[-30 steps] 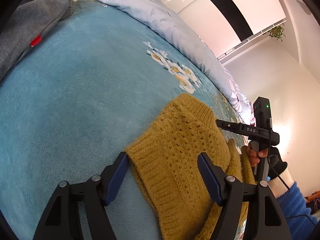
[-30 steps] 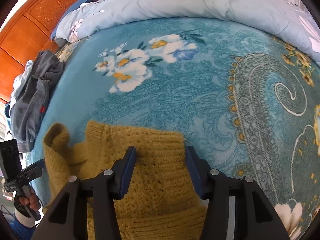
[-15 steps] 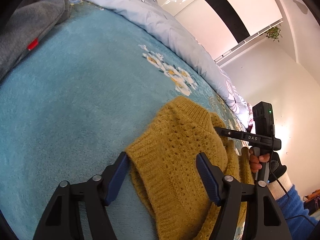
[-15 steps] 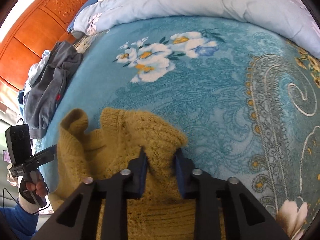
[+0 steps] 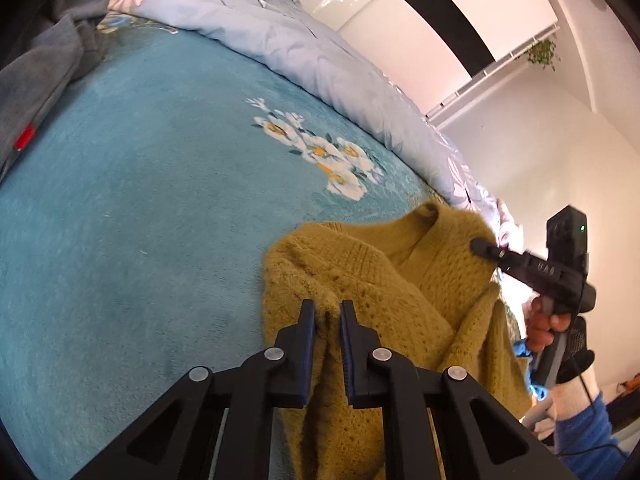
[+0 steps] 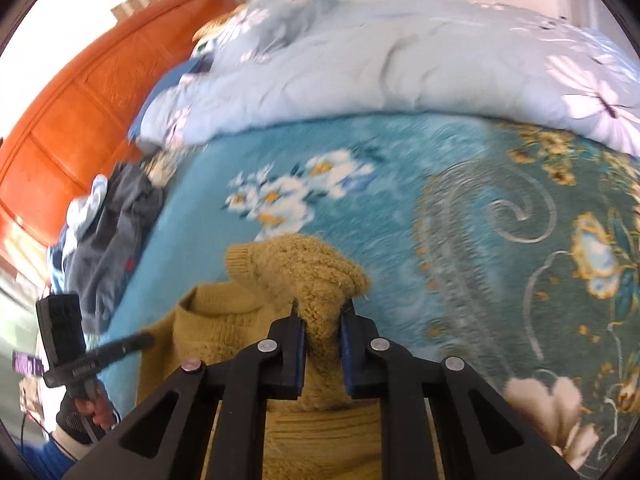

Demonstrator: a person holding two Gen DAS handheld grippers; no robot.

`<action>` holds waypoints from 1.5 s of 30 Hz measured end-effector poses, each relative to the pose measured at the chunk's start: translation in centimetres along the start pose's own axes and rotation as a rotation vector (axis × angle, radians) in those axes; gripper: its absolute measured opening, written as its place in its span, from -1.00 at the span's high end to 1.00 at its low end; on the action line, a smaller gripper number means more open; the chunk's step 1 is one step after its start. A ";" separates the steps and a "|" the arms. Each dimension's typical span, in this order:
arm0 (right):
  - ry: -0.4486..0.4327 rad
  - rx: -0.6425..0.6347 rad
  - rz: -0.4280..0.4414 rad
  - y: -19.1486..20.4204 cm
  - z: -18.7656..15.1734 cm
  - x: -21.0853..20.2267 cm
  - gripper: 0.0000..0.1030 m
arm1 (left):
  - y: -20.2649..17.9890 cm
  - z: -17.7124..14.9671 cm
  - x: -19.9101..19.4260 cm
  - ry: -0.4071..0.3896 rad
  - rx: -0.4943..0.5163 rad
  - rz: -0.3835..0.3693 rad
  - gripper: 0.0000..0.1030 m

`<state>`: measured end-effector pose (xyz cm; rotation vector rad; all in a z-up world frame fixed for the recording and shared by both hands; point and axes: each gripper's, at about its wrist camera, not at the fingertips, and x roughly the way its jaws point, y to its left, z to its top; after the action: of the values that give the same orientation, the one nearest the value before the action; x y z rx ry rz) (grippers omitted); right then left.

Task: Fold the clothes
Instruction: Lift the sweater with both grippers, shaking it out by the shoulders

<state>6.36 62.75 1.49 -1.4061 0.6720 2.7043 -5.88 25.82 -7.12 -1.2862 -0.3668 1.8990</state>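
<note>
Sweater: mustard knit, bunched on the teal blanket of the bed, near edge raised off it, rest trailing below.
Left hand-held gripper: closing now on a thin pleat of knit, pads pressing the yarn.
Right hand-held gripper: pinching a thick wad of the ribbed edge; blurred there, so probably more than one layer caught.
Risk, slip: loose open knit, small bite on the left; could pull free under the garment's weight.
Risk, crooked fold: uneven bites, one thin and one fat, likely to skew the crease.
Risk, snag: a dangling sleeve could drag on the plush blanket and roll under.
Grey clothes: piled well apart, no trouble.
</note>
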 end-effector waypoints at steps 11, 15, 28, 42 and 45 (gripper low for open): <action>-0.144 0.110 -0.034 -2.7 1.1 -3.5 0.76 | 0.8 -0.3 1.7 0.053 -0.009 0.023 0.35; -0.139 0.099 -0.046 -2.6 1.3 -3.5 0.77 | 0.3 0.7 3.6 0.066 -0.006 0.016 0.40; -0.235 0.198 -0.146 -6.5 5.7 -5.3 0.79 | -4.6 11.9 6.0 -0.062 0.172 0.115 0.80; -0.279 0.267 -0.252 -11.1 12.5 -2.8 0.79 | -9.4 23.3 14.4 -0.058 0.352 0.272 0.79; -0.247 0.272 -0.261 -12.1 12.3 -1.0 0.78 | -9.1 22.8 16.8 -0.020 0.359 0.292 0.73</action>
<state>-0.02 78.60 3.98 -0.9996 0.7431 2.4176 -24.62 48.49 -2.23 -1.1227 0.1596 2.1021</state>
